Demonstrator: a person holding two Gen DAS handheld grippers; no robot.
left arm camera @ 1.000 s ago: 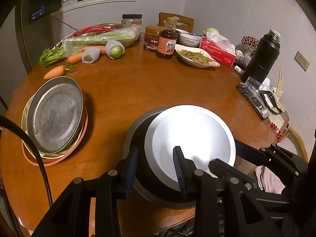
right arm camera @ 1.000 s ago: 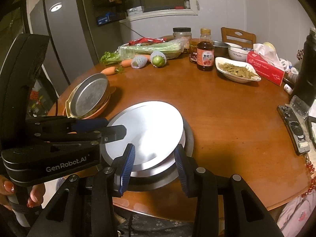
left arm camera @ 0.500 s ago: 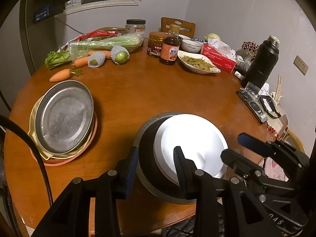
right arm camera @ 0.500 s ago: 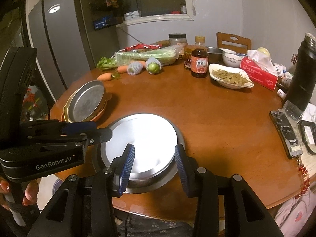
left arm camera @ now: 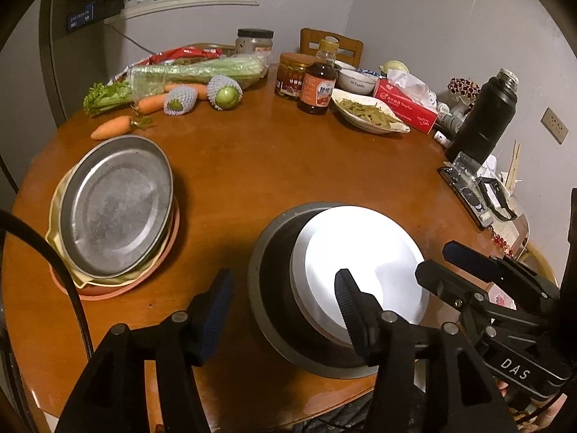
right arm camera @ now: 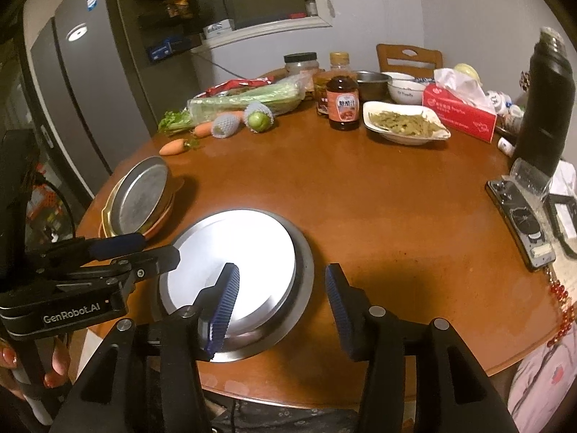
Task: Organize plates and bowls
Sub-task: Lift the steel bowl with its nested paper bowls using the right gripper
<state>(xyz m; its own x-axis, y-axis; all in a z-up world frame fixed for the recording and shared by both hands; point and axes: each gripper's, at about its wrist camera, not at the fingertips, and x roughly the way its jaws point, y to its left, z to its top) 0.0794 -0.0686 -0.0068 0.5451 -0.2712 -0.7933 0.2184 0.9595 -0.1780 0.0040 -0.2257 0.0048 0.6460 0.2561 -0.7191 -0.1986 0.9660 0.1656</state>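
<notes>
A round wooden tabletop (left arm camera: pixel 288 166) crowded at its far edge with groceries holds two stacks: a steel plate (left arm camera: pixel 115 204) on yellow and orange dishes at left, and a white plate (left arm camera: pixel 360 267) sitting off-centre on a larger grey plate (left arm camera: pixel 274 288) at the near edge. Both the left gripper (left arm camera: pixel 281 303) and the right gripper (right arm camera: pixel 281 299) hover wide open, holding nothing. The uneven near stack overhangs the tabletop edge; a careless nudge could likely tip it to the floor.
</notes>
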